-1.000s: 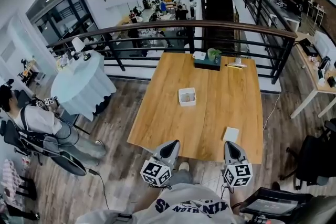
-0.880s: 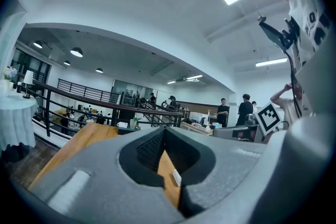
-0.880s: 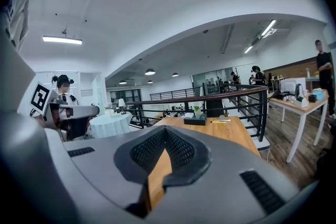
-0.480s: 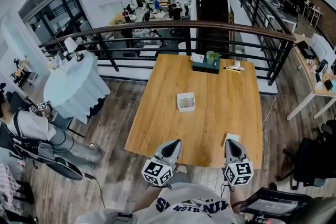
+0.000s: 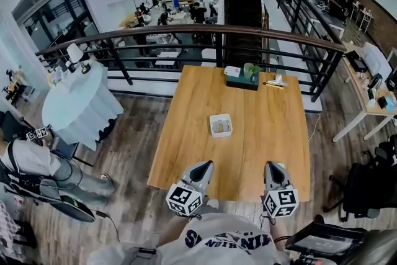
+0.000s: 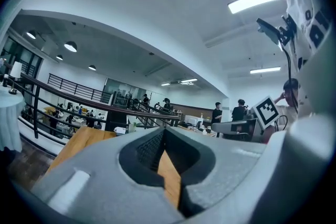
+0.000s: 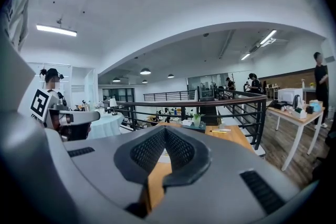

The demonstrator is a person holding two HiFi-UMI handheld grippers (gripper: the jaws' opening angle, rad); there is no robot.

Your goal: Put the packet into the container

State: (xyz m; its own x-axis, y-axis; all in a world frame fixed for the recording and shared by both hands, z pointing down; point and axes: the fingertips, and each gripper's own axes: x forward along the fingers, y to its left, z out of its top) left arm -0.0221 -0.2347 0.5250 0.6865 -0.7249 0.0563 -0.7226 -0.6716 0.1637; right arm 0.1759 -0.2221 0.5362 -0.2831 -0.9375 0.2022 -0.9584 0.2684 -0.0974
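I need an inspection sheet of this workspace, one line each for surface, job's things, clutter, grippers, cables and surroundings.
Surface: wooden table, mostly bare.
Job's things: white container mid-table, something pale inside; packet not seen in the head view.
Clutter: dark box with a plant and pens at the far edge.
Grippers: left gripper and right gripper at the near edge, both shut, nothing between the jaws.
Cables: thin cable on the floor right of the table.
Surroundings: railing behind; round clothed table and a seated person at left.
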